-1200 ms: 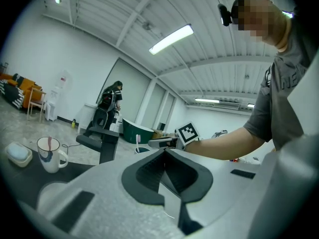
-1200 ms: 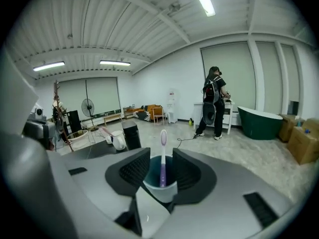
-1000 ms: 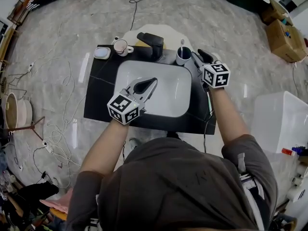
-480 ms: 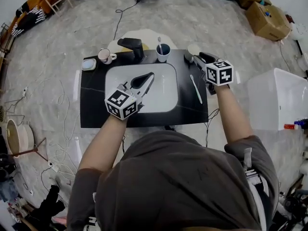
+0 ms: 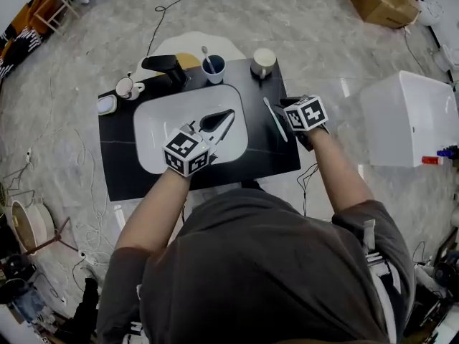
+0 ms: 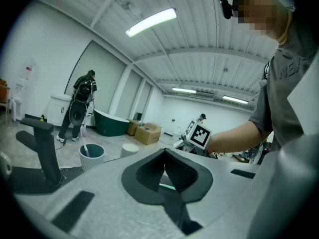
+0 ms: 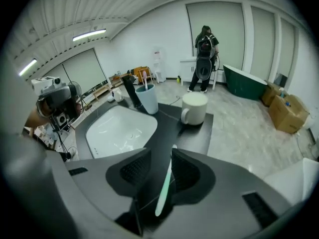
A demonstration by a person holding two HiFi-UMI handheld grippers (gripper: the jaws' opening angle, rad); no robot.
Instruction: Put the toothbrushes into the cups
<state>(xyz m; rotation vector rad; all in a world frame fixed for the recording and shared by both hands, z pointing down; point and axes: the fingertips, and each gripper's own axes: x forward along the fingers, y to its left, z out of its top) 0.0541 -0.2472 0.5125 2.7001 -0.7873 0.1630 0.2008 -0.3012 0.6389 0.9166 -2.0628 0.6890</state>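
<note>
A pale green toothbrush (image 5: 275, 118) lies on the black counter (image 5: 129, 163) right of the white sink (image 5: 161, 117). My right gripper (image 5: 285, 113) is down over it, tilted steeply. In the right gripper view the toothbrush (image 7: 164, 185) lies in the gap between the jaws of the right gripper (image 7: 160, 156). They have been closing a little, and the pads do not press on it. A blue cup (image 5: 213, 68) behind the sink holds another toothbrush. Right of it stands a white mug (image 5: 263, 61). My left gripper (image 5: 228, 115) hovers over the sink, shut and empty.
A black faucet (image 5: 166, 67) stands behind the sink. A second mug (image 5: 128, 88) and a soap dish (image 5: 107, 104) sit at the back left. A white box (image 5: 401, 117) stands on the floor to the right. Cables trail over the floor. A person stands in the background (image 7: 204, 59).
My right gripper has moved from beside the blue cup toward me and down onto the toothbrush lying on the counter. The left gripper has drifted slightly over the sink.
</note>
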